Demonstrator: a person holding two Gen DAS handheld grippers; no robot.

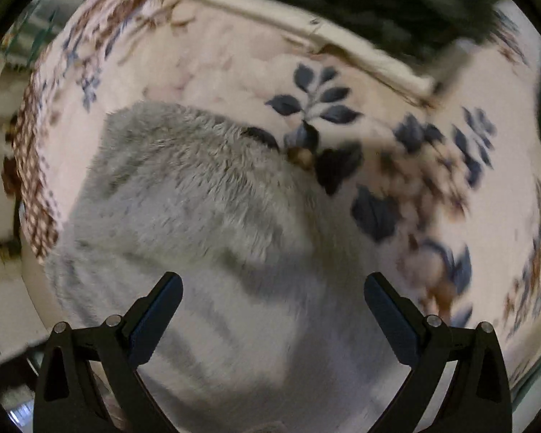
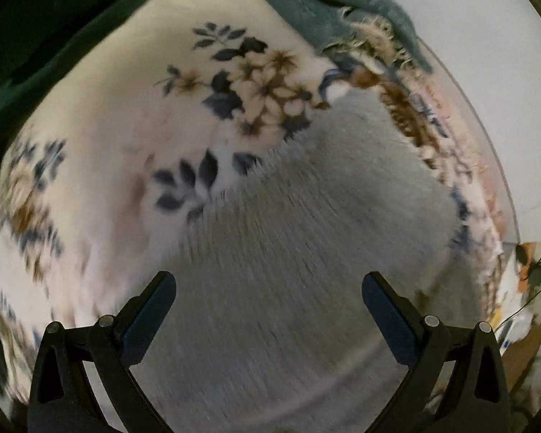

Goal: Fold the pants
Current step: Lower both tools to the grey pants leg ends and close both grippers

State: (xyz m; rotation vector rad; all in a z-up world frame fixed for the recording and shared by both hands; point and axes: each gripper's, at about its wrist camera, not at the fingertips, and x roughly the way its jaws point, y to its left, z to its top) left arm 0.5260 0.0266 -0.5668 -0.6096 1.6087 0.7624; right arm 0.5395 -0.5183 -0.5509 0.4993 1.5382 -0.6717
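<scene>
The pants (image 1: 198,216) are grey and fuzzy and lie flat on a white blanket with blue and brown flowers (image 1: 414,166). In the left wrist view my left gripper (image 1: 272,288) is open and empty, hovering above the grey fabric. In the right wrist view the pants (image 2: 306,234) fill the lower middle, with one edge running diagonally up to the right. My right gripper (image 2: 268,287) is open and empty above them. Both views are motion-blurred.
A dark green cloth (image 1: 396,3) lies at the blanket's far edge. A teal towel (image 2: 324,3) lies at the top of the right wrist view, next to a white wall (image 2: 487,72). The blanket's patterned border (image 1: 36,187) drops off at the left.
</scene>
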